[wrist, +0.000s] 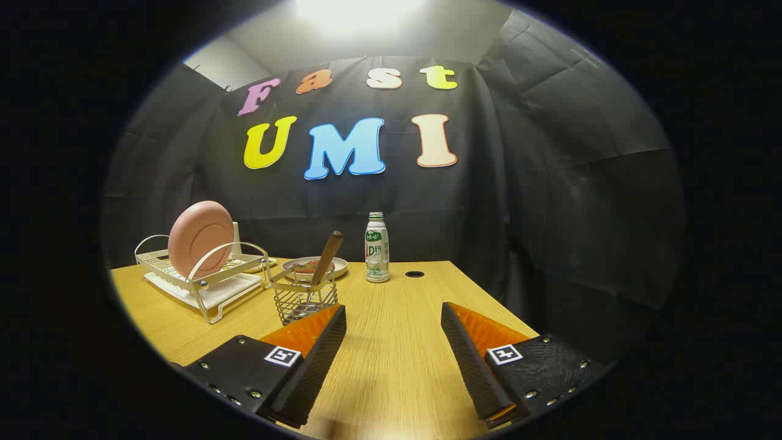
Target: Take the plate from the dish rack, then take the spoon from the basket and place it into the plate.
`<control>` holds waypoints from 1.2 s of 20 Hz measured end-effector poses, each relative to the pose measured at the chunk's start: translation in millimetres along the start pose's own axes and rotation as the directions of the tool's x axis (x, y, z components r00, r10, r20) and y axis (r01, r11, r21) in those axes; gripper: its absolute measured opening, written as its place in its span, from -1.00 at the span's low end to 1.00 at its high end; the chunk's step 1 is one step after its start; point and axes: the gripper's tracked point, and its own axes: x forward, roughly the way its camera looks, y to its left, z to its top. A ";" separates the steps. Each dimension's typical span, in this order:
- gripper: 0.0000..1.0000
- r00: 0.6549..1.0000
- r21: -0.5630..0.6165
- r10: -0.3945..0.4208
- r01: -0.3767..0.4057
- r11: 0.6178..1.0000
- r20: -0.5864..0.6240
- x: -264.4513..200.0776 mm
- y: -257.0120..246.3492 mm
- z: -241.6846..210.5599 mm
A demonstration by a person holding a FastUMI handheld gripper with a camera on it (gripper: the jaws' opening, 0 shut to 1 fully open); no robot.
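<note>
The pink plate (200, 239) stands on edge in the dish rack (204, 281) near the counter's (391, 342) far left corner, tilted slightly back against the rack's wire hoop. Just right of the rack, the wire basket (303, 297) holds the spoon (325, 258), whose brown handle leans up and to the right. Behind the basket lies a shallow dish (314, 266); right of that stands a small bottle (377, 247), with a round hole (414, 274) in the counter beyond it.

The tool (394, 345) hangs above the near middle of the counter, fingers wide apart and holding nothing. The left finger's tip overlaps the basket in the picture; whether they touch cannot be determined.

The step in hand is judged to be the plate pickup, not yet begun. Procedure:
- Swing the tool left, clear of the basket and spoon handle.
- Approach the plate's upper rim with one finger on each face.
- Close firmly; the rim is thin and likely smooth.
- Lift straight up out of the hoop before moving sideways, to avoid dragging the rack.
</note>
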 end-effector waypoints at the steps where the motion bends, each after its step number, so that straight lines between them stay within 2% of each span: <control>1: 0.91 1.000 -0.001 0.001 -0.001 1.000 -0.001 -0.1 0.3 -0.3; 6: 0.91 1.000 0.002 0.004 -0.004 1.000 0.003 5.8 -0.1 0.8; 10: 0.91 1.000 0.009 -0.001 0.001 1.000 0.003 42.8 -0.5 1.7; 16: 0.91 0.990 0.066 -0.117 0.111 0.992 0.081 84.3 -38.6 34.8; 20: 0.91 0.971 0.044 -0.198 0.194 0.980 0.134 74.3 -72.6 71.6; 24: 0.90 0.961 0.030 -0.246 0.244 0.969 0.125 38.7 -85.5 95.6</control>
